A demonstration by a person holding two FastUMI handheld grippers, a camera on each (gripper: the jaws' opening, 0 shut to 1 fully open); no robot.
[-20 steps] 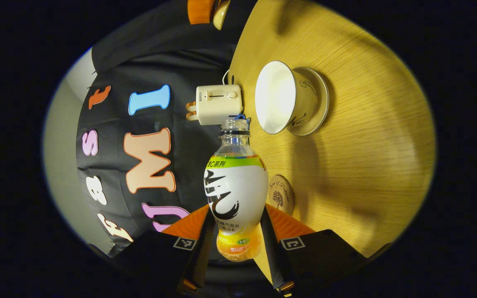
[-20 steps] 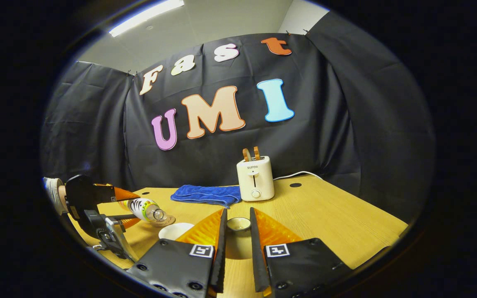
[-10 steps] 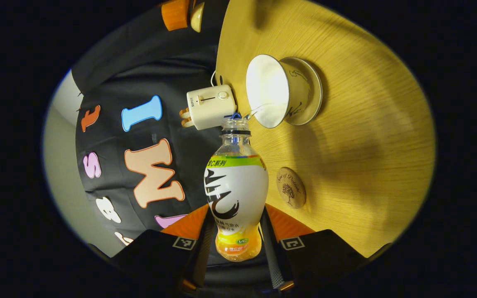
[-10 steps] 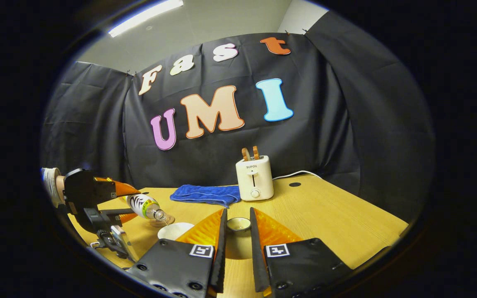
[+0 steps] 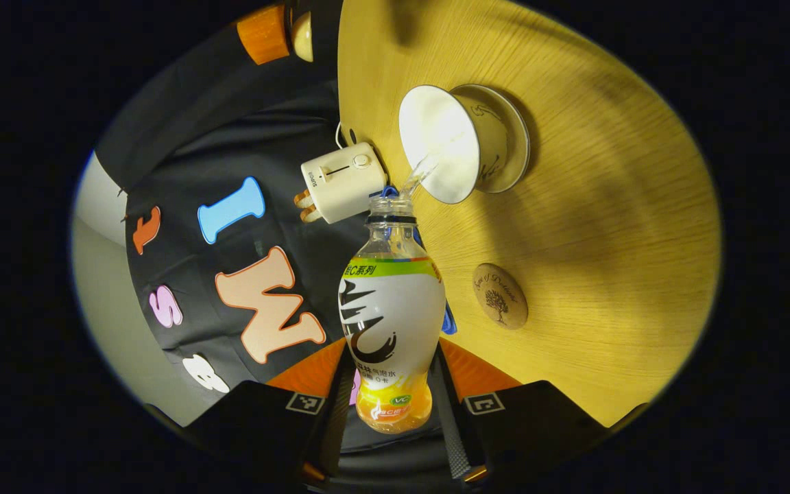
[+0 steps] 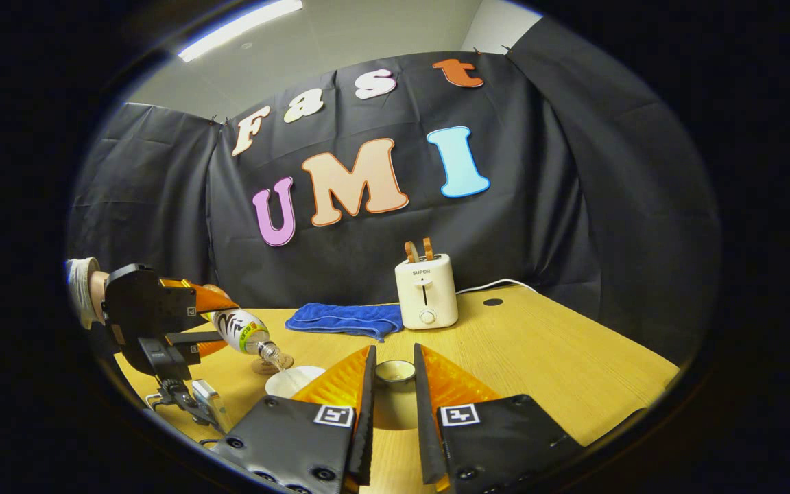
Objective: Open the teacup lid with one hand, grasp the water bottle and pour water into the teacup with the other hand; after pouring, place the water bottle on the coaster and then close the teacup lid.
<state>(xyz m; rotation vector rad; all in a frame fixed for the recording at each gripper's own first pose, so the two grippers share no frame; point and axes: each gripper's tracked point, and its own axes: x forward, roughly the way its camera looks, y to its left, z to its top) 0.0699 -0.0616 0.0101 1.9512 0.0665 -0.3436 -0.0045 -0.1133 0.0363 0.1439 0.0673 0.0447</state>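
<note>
The water bottle (image 5: 391,322) is tipped over, its open neck pointing at the teacup (image 5: 460,152), and a thin stream of water runs from the mouth into the cup's white bowl. In the left gripper view the bottle lies along the middle, neck toward 12 o'clock, and the left gripper (image 5: 389,394) clamps both fingers on its lower body. The teacup stands uncovered on its saucer on the bench (image 5: 594,226), at about 1 o'clock from the bottle's mouth. The coaster (image 5: 500,296), round and brown, lies bare on the bench at 3 o'clock from the bottle's label, apart from the cup.

In the right gripper view the right gripper (image 6: 393,384) holds the teacup lid (image 6: 395,372) between its fingers, narrowly closed. The pouring bottle and cup sit at its 9 o'clock. A white toaster (image 6: 426,291) stands at 12 o'clock, a blue cloth (image 6: 343,319) just left of it.
</note>
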